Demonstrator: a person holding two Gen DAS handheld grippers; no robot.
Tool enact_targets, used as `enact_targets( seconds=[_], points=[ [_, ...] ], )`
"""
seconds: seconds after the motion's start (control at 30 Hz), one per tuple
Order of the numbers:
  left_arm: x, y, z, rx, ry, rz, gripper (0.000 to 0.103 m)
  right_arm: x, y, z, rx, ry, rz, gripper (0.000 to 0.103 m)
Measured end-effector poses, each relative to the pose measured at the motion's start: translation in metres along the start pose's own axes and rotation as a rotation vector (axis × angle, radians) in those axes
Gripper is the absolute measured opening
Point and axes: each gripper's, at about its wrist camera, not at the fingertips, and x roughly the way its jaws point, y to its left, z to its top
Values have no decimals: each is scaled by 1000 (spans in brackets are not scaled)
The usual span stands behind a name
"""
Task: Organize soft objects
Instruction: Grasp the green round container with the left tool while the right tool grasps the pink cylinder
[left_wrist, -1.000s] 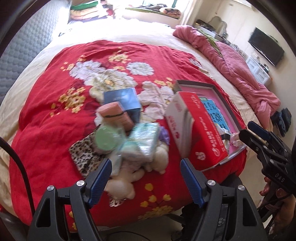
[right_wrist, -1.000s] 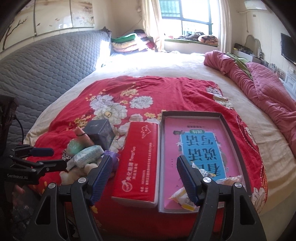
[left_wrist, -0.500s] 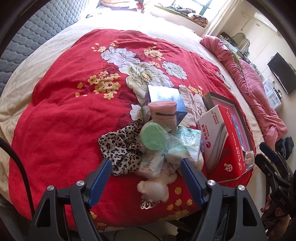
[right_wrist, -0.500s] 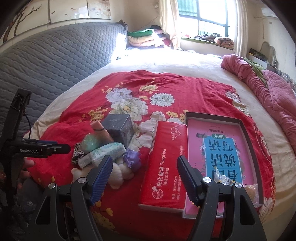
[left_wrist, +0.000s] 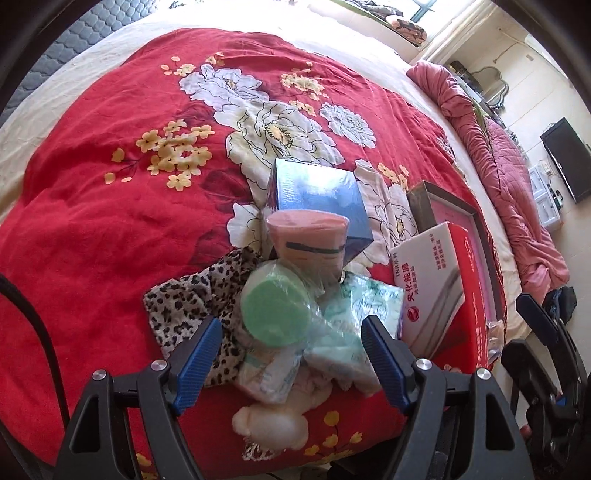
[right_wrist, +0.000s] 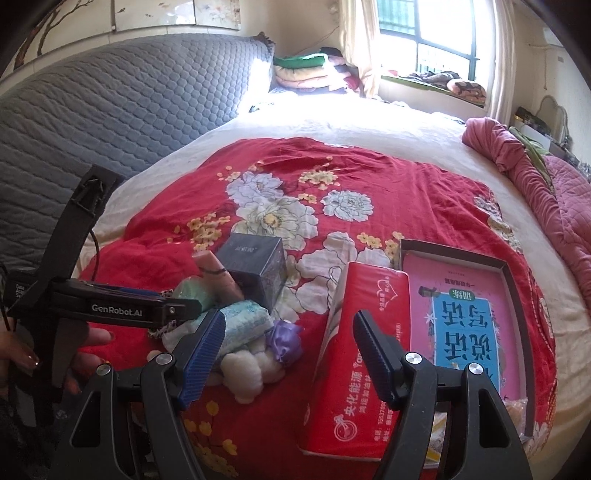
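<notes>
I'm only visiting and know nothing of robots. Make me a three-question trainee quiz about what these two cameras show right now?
1. True or false: the left gripper is shut on the green roll.
2. What stands right behind the pink roll? A) blue box B) pillow C) lamp
3. Fill in: the red tissue pack lies beside a tray holding a ____.

Key: 1 false, both grippers are open, the right gripper too; 2 A; 3 book.
</notes>
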Motion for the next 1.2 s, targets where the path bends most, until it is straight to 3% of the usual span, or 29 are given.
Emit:
enact_targets(
  seconds=[0.33,0.57,0.83,1.03,1.2],
  points=[
    [19,21,11,-60,28,-32,75,34,17,19,-51,31,32,73],
    [25,34,11,-79,52,-133,57,70,33,33,-118,81,66,73],
    [24,47,10,-72,49,-188,48,107,54,37,-299,128,79,73],
    [21,62,9,-82,44,-196,48,123,71,47,-433,142,173,73],
    [19,77,7,-101,41,-190,46,140,92,54,-552,173,240,60]
  ],
)
